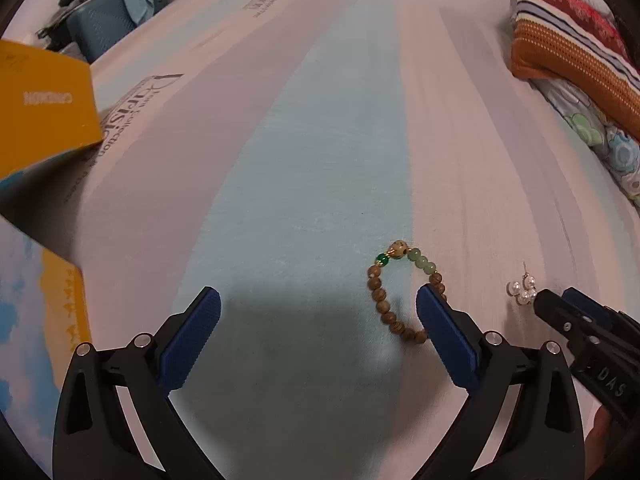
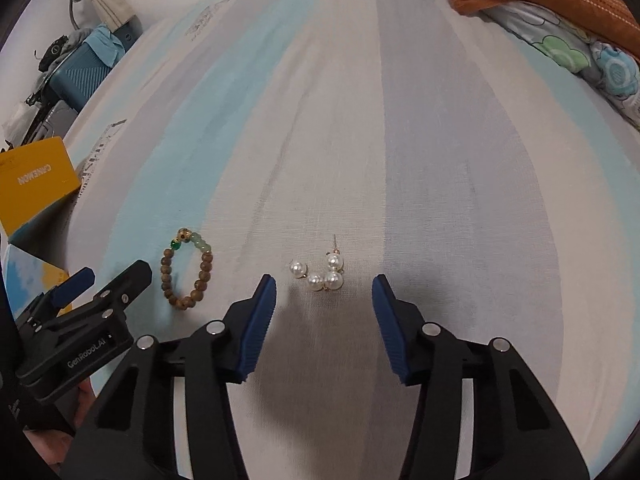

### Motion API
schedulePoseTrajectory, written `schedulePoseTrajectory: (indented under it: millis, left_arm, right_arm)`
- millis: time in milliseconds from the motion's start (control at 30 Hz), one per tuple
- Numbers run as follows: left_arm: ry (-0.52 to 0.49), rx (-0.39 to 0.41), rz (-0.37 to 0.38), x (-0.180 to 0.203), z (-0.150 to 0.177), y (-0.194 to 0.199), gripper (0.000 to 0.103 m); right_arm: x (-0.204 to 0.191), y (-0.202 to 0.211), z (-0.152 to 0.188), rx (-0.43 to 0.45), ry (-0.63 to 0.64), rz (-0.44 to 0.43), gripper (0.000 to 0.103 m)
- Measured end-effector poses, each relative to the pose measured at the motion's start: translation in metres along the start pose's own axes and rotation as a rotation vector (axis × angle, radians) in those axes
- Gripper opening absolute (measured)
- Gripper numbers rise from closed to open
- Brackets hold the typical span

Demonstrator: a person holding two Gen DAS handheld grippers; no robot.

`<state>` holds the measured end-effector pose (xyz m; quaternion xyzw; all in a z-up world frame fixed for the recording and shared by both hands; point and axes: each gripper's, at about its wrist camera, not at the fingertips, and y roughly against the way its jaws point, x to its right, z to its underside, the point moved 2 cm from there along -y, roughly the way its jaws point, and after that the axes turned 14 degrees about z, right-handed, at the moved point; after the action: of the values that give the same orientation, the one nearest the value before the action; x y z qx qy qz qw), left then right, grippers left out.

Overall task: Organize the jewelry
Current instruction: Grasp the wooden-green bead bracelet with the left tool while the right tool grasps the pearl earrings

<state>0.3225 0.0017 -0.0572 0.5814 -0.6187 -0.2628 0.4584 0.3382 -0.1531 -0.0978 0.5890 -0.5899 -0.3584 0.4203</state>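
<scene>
A bracelet (image 1: 404, 292) of brown wooden beads with a few green ones and a gold bead lies flat on the striped bed sheet (image 1: 320, 160). My left gripper (image 1: 318, 300) stands open just above the sheet, its right finger (image 1: 444, 332) covering the bracelet's near right edge. A pearl earring (image 2: 320, 274) with a gold post lies to the right of the bracelet (image 2: 186, 272). My right gripper (image 2: 324, 288) is open right in front of the pearls, which lie just beyond its fingertips, not touched. The pearl earring (image 1: 522, 290) also shows in the left wrist view, beside the right gripper's tip.
A yellow box (image 1: 44, 108) with its lid up stands at the left, beside a card with a sky print (image 1: 24, 320). A striped orange cushion (image 1: 576, 48) and a floral cloth (image 1: 600, 140) lie at the far right. A blue suitcase (image 2: 80, 76) stands beyond the bed.
</scene>
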Motion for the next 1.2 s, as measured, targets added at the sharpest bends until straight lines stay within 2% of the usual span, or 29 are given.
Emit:
schedulePoseTrajectory:
  millis: [233,300,633,733,933,1000,1100,1167,1200]
  left_arm:
    - [-0.01,-0.043,0.023,0.005,-0.004,-0.017,0.078]
    - [-0.014,-0.055,0.035,0.006,-0.004,-0.02,0.071]
    - [-0.05,-0.085,0.041,0.014,-0.004,-0.034,0.058]
    - [-0.057,-0.09,0.047,0.016,-0.003,-0.034,0.049]
    - [-0.081,-0.102,0.048,0.017,0.001,-0.035,0.026]
    - [-0.086,-0.114,0.064,0.018,0.003,-0.035,0.009]
    - [-0.08,-0.117,0.083,0.016,0.005,-0.032,0.007]
    - [-0.076,-0.117,0.094,0.015,0.006,-0.029,0.007]
    - [-0.074,-0.115,0.098,0.015,0.007,-0.028,0.007]
  right_arm:
    - [0.0,-0.016,-0.002,-0.023,-0.007,-0.012,0.036]
    - [0.0,-0.019,-0.003,-0.026,-0.009,-0.017,0.034]
    - [-0.002,-0.024,-0.003,-0.029,-0.015,-0.023,0.031]
    - [-0.002,-0.026,-0.002,-0.034,-0.015,-0.015,0.024]
    - [-0.003,-0.027,-0.003,-0.038,-0.013,-0.005,0.023]
    - [-0.002,-0.027,-0.004,-0.043,-0.016,-0.006,0.023]
    - [-0.003,-0.027,-0.005,-0.045,-0.018,-0.004,0.021]
    - [-0.003,-0.024,-0.006,-0.04,-0.021,-0.006,0.017]
    - [-0.002,-0.023,-0.007,-0.042,-0.022,-0.011,0.01]
